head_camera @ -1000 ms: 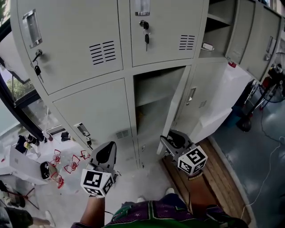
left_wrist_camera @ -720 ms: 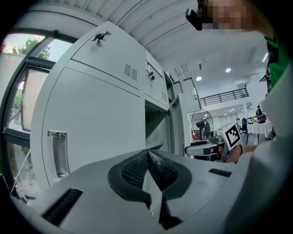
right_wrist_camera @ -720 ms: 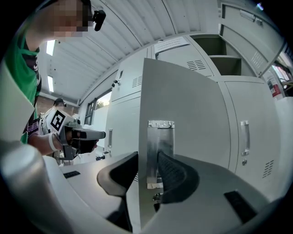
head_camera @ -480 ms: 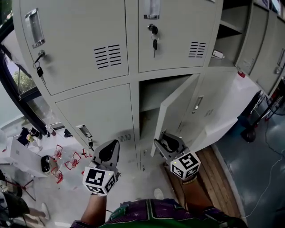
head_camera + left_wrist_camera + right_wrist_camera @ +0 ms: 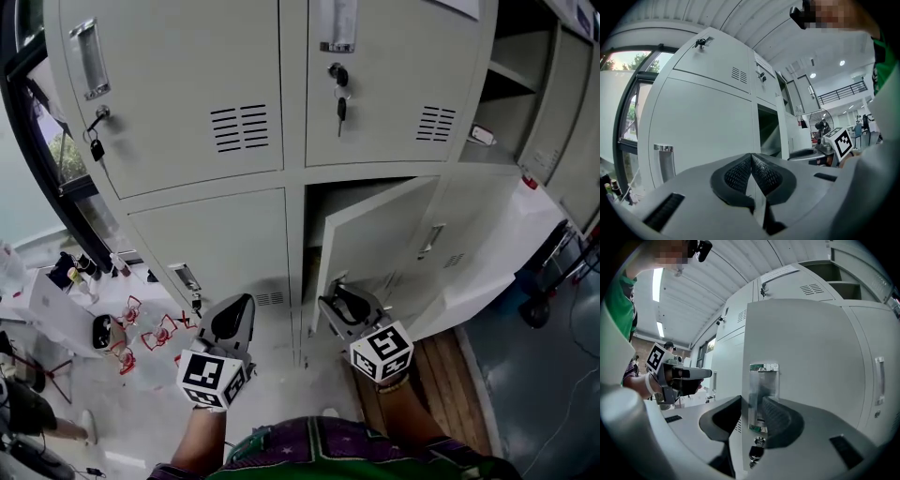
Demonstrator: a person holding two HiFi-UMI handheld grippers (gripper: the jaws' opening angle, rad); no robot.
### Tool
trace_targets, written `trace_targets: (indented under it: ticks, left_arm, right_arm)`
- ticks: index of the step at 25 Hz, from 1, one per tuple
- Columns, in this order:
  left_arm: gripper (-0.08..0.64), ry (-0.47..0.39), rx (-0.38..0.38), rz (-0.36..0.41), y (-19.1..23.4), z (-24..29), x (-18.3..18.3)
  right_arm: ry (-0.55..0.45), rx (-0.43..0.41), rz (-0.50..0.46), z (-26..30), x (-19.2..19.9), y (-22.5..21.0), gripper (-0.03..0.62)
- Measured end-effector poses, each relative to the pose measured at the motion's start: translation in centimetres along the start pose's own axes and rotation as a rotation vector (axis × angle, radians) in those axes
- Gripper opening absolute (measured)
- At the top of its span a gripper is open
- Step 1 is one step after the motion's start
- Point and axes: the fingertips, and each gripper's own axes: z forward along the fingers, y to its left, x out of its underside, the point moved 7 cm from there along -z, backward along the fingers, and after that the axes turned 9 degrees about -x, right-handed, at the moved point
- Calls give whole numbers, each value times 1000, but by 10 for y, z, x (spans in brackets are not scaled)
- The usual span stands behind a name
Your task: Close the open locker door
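The fingers (image 5: 780, 420) of the right gripper (image 5: 752, 404) are a little apart and pinch the free edge of the open locker door (image 5: 811, 357). One finger sits on the inner face and the other on the outer face, right over the recessed metal handle (image 5: 763, 380). A key (image 5: 757, 453) hangs in the lock just below the grip. The left gripper (image 5: 751, 157) has its fingers pressed together with nothing between them. It points level at the closed lower locker beside the open one and touches nothing.

In the head view the door belongs to the lower middle compartment (image 5: 319, 199) of the grey bank of lockers (image 5: 169, 103). It is hinged on its right side and stands at an angle, perhaps halfway home, with the dark opening showing to its left. Both grippers are held low, near the floor (image 5: 281, 375).

The door looks like thin painted sheet steel. I judge it light, stiff enough not to flex, and free on its hinges, so a modest sideways push should carry it. The paint is smooth and may slip under the pads. The handle edge, farthest from the hinge, gives the best leverage and is the right place to hold. The inner finger would likely be caught against the frame, so the last stretch probably calls for letting go and pressing on the outer face near the handle.
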Motion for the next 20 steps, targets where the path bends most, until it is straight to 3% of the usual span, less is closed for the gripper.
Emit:
trace_targets:
  ticks: [12, 20]
  left_arm:
    - [21, 2, -81, -8, 9, -2, 2]
    - [21, 20, -100, -9, 12, -2, 3]
  right_arm:
    - [28, -43, -29, 25, -4, -16, 123]
    - [0, -12, -1, 30, -10, -40, 103]
